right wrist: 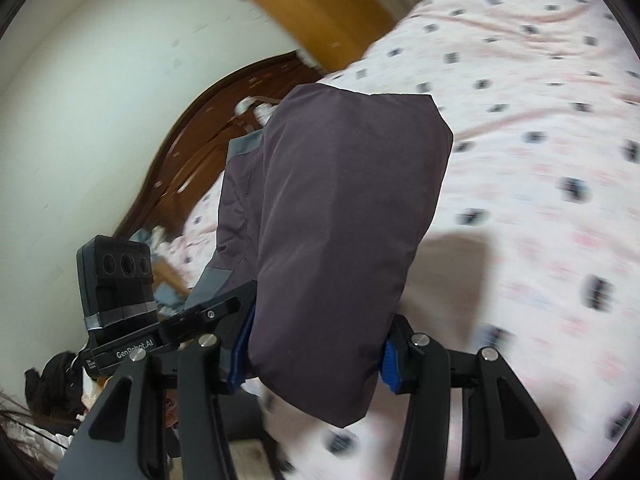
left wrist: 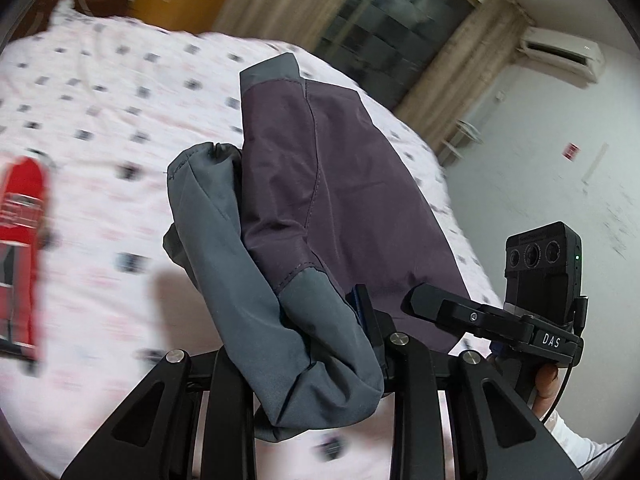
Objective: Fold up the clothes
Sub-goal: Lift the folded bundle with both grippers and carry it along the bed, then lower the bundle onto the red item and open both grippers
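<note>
We've got both ends pinched: left hand-held gripper (left wrist: 320,344) and right hand-held gripper (right wrist: 316,356) clamp the purple-grey garment (left wrist: 320,184) lifted above the bed (left wrist: 100,120), likely to fold it.

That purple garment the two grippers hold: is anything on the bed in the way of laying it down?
Nothing visible. The garment hangs over bare bedsheet; a red item lies off to the side, apart from it.
</note>
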A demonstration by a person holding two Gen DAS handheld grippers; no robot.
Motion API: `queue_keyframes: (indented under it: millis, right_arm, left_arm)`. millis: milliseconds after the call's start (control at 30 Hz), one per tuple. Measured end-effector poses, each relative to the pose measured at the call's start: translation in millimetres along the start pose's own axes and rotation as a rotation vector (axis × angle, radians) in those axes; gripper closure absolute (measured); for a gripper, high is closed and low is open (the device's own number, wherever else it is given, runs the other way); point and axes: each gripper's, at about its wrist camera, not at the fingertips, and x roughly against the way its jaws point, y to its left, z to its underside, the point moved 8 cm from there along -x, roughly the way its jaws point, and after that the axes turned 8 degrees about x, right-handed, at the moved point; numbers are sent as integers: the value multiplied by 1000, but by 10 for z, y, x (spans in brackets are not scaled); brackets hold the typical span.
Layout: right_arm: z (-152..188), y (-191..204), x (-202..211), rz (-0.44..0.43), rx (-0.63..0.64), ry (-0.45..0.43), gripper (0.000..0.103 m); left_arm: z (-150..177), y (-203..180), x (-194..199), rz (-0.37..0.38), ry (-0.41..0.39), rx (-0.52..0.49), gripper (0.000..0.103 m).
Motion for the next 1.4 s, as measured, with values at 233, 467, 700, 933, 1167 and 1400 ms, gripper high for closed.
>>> queue_keyframes:
  millis: [233, 467, 700, 933, 1167, 1400]
  right_arm:
    - [-261, 904, -1223, -153, 69, 48, 51]
    - [-347, 1536, -2276, -226, 86, 94, 51]
    - [217, 1434, -3026, -103, 64, 248, 51]
    - [591, 1284, -3134, -87, 77, 315, 50]
    - [454, 1411, -2851, -90, 184, 327, 45]
    - [246, 1398, -2688, -15, 283, 300, 36]
  left_arm:
    - [-602, 1086, 857, -154, -67, 55, 79]
    - [-833, 2059, 1206, -220, -34, 149, 78]
    - [-326, 2945, 769, -231, 79, 308, 70]
    - [-21, 3089, 818, -115, 19, 413, 64]
    - [-95, 2886, 1158, -247, -8, 308, 51]
    - [-258, 2805, 1263, -384, -58, 217, 50]
